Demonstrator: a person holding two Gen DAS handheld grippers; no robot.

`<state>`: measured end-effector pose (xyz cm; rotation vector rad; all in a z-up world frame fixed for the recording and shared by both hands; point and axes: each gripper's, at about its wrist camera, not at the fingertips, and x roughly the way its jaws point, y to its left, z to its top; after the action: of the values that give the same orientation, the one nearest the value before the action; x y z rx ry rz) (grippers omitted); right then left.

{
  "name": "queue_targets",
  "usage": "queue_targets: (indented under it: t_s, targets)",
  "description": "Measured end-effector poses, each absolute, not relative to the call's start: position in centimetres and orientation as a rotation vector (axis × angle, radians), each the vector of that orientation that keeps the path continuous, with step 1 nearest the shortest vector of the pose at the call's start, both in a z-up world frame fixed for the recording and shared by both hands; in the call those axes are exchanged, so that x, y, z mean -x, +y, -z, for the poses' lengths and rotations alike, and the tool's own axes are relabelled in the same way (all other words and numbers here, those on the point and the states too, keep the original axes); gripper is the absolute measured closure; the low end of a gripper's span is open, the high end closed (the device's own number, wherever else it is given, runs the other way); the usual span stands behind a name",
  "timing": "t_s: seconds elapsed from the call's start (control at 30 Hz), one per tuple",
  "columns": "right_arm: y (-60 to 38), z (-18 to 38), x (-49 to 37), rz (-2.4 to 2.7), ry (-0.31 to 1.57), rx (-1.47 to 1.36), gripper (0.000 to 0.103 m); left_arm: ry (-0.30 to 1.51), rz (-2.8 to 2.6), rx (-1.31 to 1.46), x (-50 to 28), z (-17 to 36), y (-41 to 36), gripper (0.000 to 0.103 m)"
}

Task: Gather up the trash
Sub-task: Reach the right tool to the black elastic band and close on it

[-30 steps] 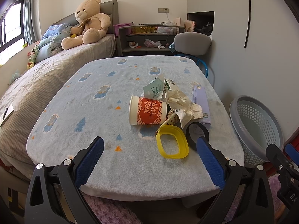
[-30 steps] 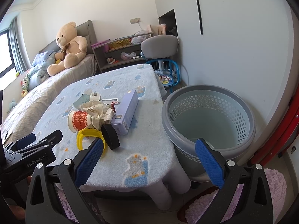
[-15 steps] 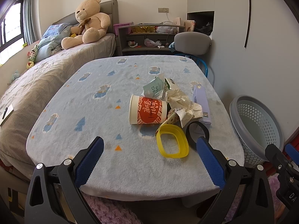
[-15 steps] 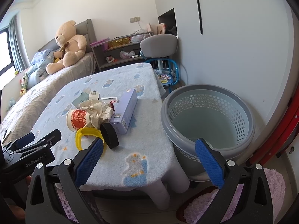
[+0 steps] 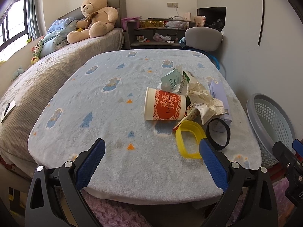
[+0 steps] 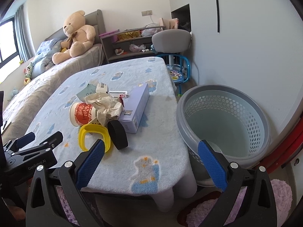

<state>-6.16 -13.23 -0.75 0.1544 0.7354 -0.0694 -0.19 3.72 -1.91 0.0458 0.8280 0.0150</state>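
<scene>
Two sets of tongs, both spread wide and holding nothing, hover short of the near edge of the low table covered in a pale blue fleece cloth (image 5: 106,117).

Through the left wrist camera, my left gripper (image 5: 152,152) faces the trash heap ahead and to the right of its fingers. Closest, just past the right blue pad, lies a yellow plastic ring (image 5: 190,141), with a black band loop (image 5: 217,133) beside it. Beyond them a red-and-white paper cup (image 5: 164,106) lies on its side, mouth toward the left, touching a wad of crumpled cream paper (image 5: 203,99) and a torn pale green carton (image 5: 173,81). A long lilac cardboard box (image 5: 219,96) lies along the far right of the heap.

Through the right wrist camera, my right gripper (image 6: 150,153) straddles the table corner, its left pad just in front of the yellow plastic ring (image 6: 92,134) and its right pad over the round grey perforated plastic basket (image 6: 223,121), which stands on the floor right beside the table and looks empty.

I judge collecting has not started. Next I should push one gripper forward and down, probably over the ring or band, close on its rim, then carry it rightward to the basket.
</scene>
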Motion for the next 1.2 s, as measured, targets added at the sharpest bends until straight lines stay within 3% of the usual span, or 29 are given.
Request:
queue_targets:
  t_s: [0.37,0.67,0.77,0.87,0.97,1.03,1.2]
  targets:
    - [-10.7,3.9,1.7,-0.008,0.835,-0.116,0.008,0.892,-0.034,-0.02,-1.7,4.3,5.7,0.008]
    - [-9.5,6.5,-1.4,-0.013,0.895,-0.098,0.023,0.919,-0.014,-0.012,-2.7,5.5,5.9,0.008]
    - [-9.4,7.1,-2.2,-0.015,0.915,-0.097,0.032,0.921,-0.008,-0.01,-2.9,5.6,5.9,0.008]
    - [-9.3,7.4,-2.5,-0.022,0.927,-0.103,0.047,0.923,-0.001,-0.007,-3.0,5.7,5.9,0.008]
    - [-9.3,7.6,-2.7,-0.033,0.933,-0.109,0.065,0.924,0.009,-0.007,-3.0,5.8,5.7,0.008]
    - [-9.5,7.7,-2.9,-0.04,0.943,-0.119,0.086,0.927,0.018,-0.007,-3.0,5.8,5.6,0.008]
    - [-9.9,7.3,-2.2,-0.04,0.926,-0.142,0.092,0.945,0.052,0.002,-3.0,6.0,5.1,0.008]
